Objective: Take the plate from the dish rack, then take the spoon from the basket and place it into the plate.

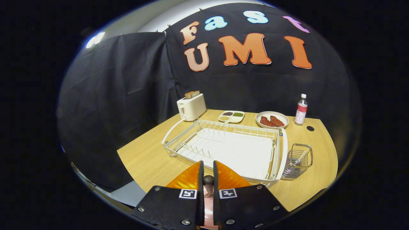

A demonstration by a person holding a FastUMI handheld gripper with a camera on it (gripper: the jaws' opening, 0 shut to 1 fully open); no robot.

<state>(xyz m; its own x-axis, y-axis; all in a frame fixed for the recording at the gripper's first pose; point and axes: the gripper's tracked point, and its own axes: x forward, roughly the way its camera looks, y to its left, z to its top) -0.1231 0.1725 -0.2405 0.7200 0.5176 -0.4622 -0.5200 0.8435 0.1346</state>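
Gripper: your gripper (208, 179) sits at bottom centre of the frame, fingers nearly together and clamped on a slim thing with a dark knob end and a pinkish stem, which I take to be the spoon (208, 183).
Spoon: between the fingers, handle running back under the gripper; the bowl end cannot be made out.
Rack: the rack (223, 145) lies mid-frame, just beyond the fingertips, with no plate standing in its slots.
Basket: the wire basket (297, 161), right of the rack, looks empty.
Plate: the only round plate (272, 119), upper right of centre beyond the rack, already carries two reddish pieces; whether it is the task's plate I cannot tell.
Other items: toaster (191, 107) upper left of centre, divided dish (231, 117) beside it, bottle (301, 109) far right.
Stage (judged): spoon is out of the basket; placing remains.
Advice: keep your squeeze steady, since the stem is thin and could pivot. Carry it level and high over the rack wires. Lower it until it rests on the plate before you part the fingers.
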